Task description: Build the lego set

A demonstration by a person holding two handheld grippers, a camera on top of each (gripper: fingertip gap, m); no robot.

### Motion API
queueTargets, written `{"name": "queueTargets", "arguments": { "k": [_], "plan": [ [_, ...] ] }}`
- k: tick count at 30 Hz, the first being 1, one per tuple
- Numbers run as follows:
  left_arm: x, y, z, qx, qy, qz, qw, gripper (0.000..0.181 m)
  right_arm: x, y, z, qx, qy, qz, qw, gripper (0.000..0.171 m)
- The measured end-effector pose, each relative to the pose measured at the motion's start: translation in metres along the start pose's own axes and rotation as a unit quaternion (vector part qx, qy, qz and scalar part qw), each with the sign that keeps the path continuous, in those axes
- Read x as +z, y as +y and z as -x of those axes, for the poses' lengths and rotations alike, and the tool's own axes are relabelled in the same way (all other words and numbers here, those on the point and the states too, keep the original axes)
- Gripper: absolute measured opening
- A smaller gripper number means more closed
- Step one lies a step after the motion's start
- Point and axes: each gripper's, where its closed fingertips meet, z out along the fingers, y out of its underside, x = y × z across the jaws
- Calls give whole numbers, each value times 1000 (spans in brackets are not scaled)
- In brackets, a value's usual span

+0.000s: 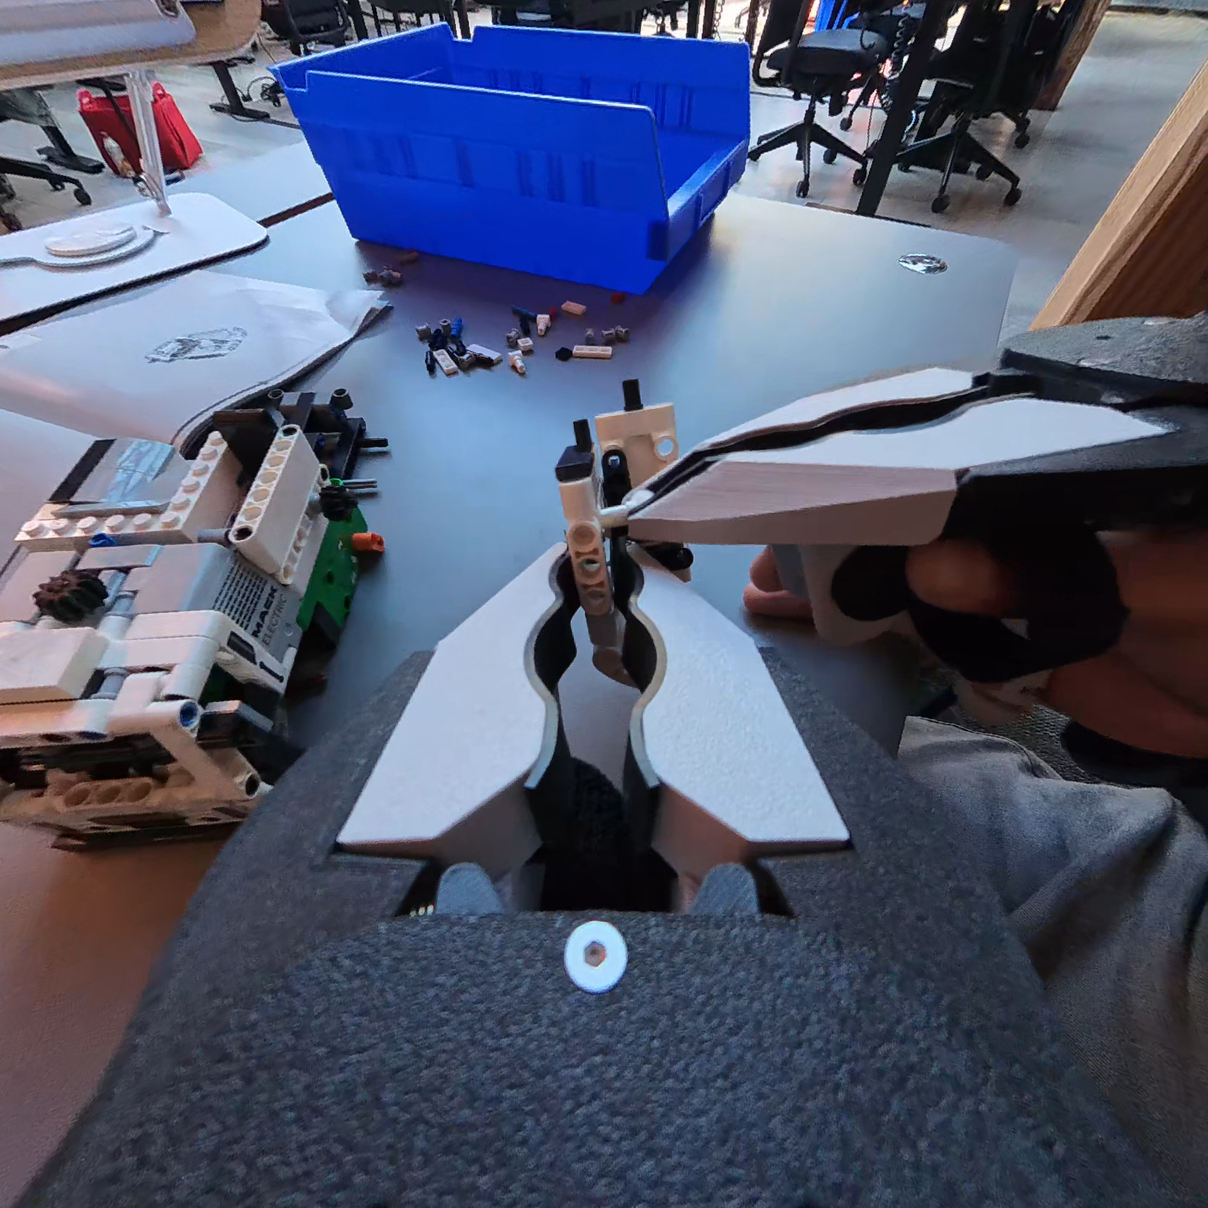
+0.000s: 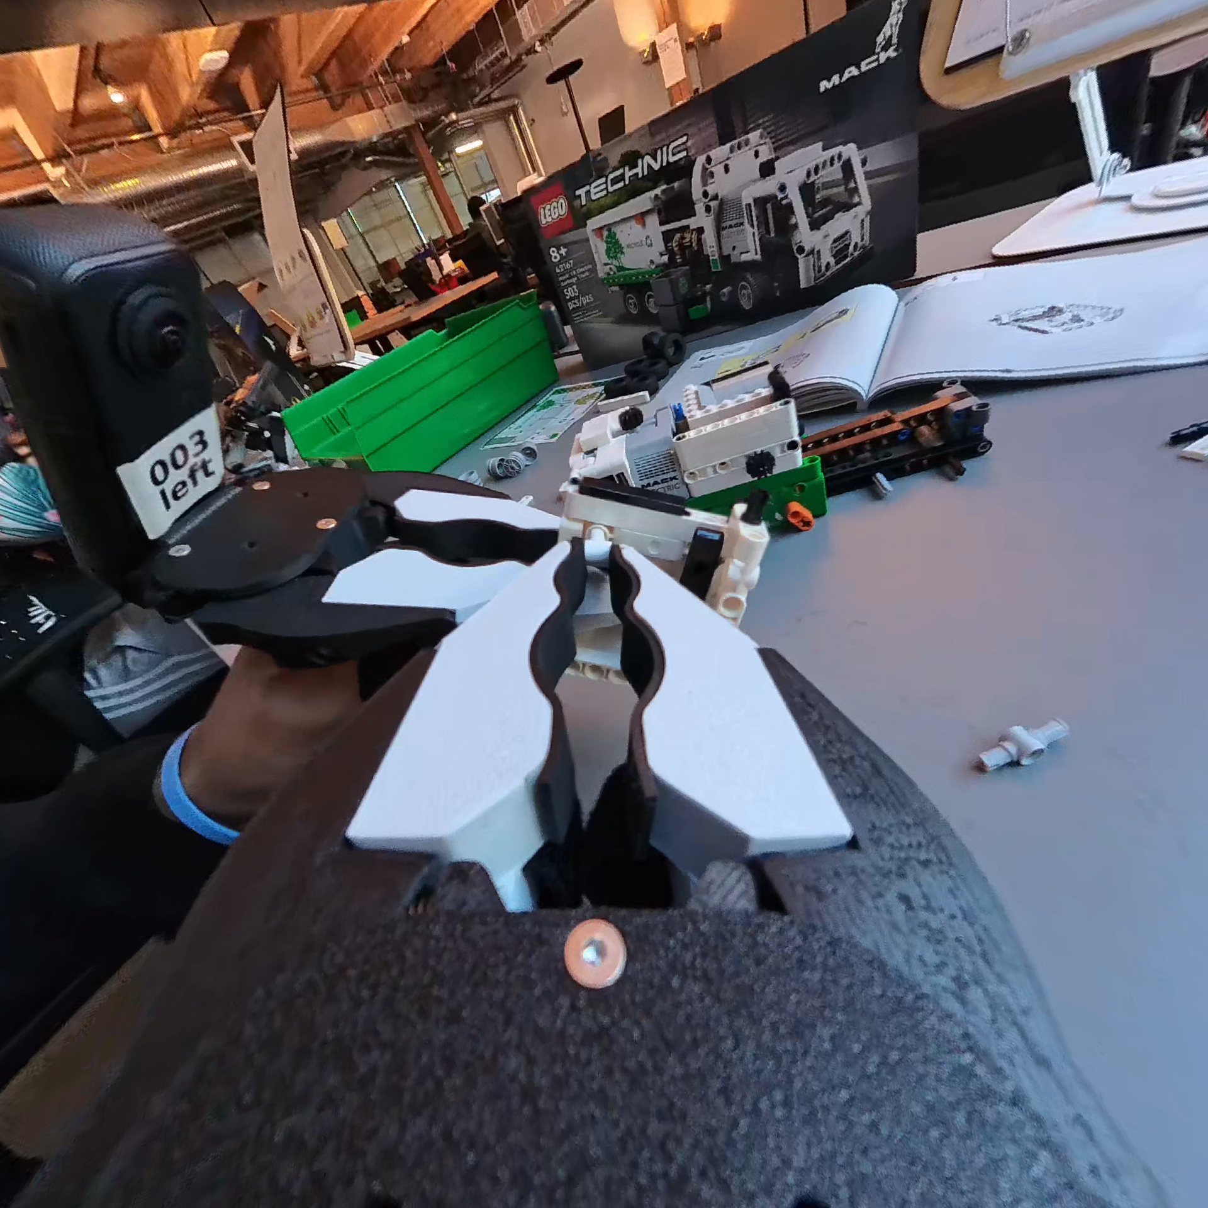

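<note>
My left gripper (image 1: pixel 598 569) is shut on a small sub-assembly (image 1: pixel 582 503) of white and grey beams with black pins, held upright above the table. My right gripper (image 1: pixel 631 516) comes in from the right, shut on a small light-grey pin (image 1: pixel 611 518) whose tip touches the sub-assembly's white beam. In the right wrist view my right gripper (image 2: pixel 596 552) pinches the pin (image 2: pixel 596 537) against the sub-assembly (image 2: pixel 732 555), with the left gripper (image 2: pixel 542 542) at the left. The partly built white and green truck (image 1: pixel 163 588) lies left on the table and also shows in the right wrist view (image 2: pixel 686 451).
Loose small parts (image 1: pixel 516 340) lie before a blue bin (image 1: pixel 523 150). An open instruction booklet (image 2: pixel 980 333), the set's box (image 2: pixel 719 196), a green bin (image 2: pixel 425 399), black tyres (image 2: pixel 654 366) and a black chassis frame (image 2: pixel 902 431) stand behind. A grey connector (image 2: pixel 1023 745) lies at right. The tips of both grippers are at nearly the same place.
</note>
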Motion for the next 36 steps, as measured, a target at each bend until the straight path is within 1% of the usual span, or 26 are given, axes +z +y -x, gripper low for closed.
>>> {"name": "queueTargets", "arguments": {
  "k": [1, 4, 7, 9, 15, 18, 20, 23, 25, 29, 32, 34, 36],
  "plan": [
    [0, 0, 0, 4, -3, -1, 1000, 8, -1, -1, 0, -17, 4, -6, 1000, 7],
    [0, 1, 1, 5, -10, 3, 1000, 7, 0, -1, 0, -108, 37, -14, 993, 7],
    [1, 1, 1, -1, -1, 5, 1000, 7, 0, 0, -1, -150, 40, -2, 988, 7],
    [0, 0, -1, -1, 6, 2, 1000, 7, -1, 1, 0, -156, 29, 5, 987, 7],
    [5, 6, -3, 29, -13, 23, 999, 8, -2, 8, -6, -105, 2, 27, 994, 7],
    [5, 6, -1, 26, -14, 26, 999, 7, -1, 8, -6, -81, -9, 33, 996, 7],
    [6, 8, 0, 34, -21, 33, 999, 7, 0, 10, -7, -49, -20, 45, 998, 7],
    [8, 14, 5, 108, -58, 49, 991, 7, -1, 15, -8, 14, -59, 82, 995, 7],
    [7, 15, 5, 138, -75, 51, 986, 8, -2, 16, -7, 52, -86, 98, 990, 6],
    [10, 20, 8, 180, -103, 71, 976, 8, -1, 21, -13, 80, -86, 120, 986, 6],
    [11, 21, 8, 214, -127, 79, 965, 9, -3, 19, -15, 98, -92, 115, 984, 6],
    [11, 21, 7, 209, -125, 77, 967, 8, -3, 19, -15, 85, -88, 114, 986, 6],
    [9, 19, 3, 163, -89, 65, 980, 8, -4, 18, -12, 88, -101, 113, 985, 6]
  ]
}}
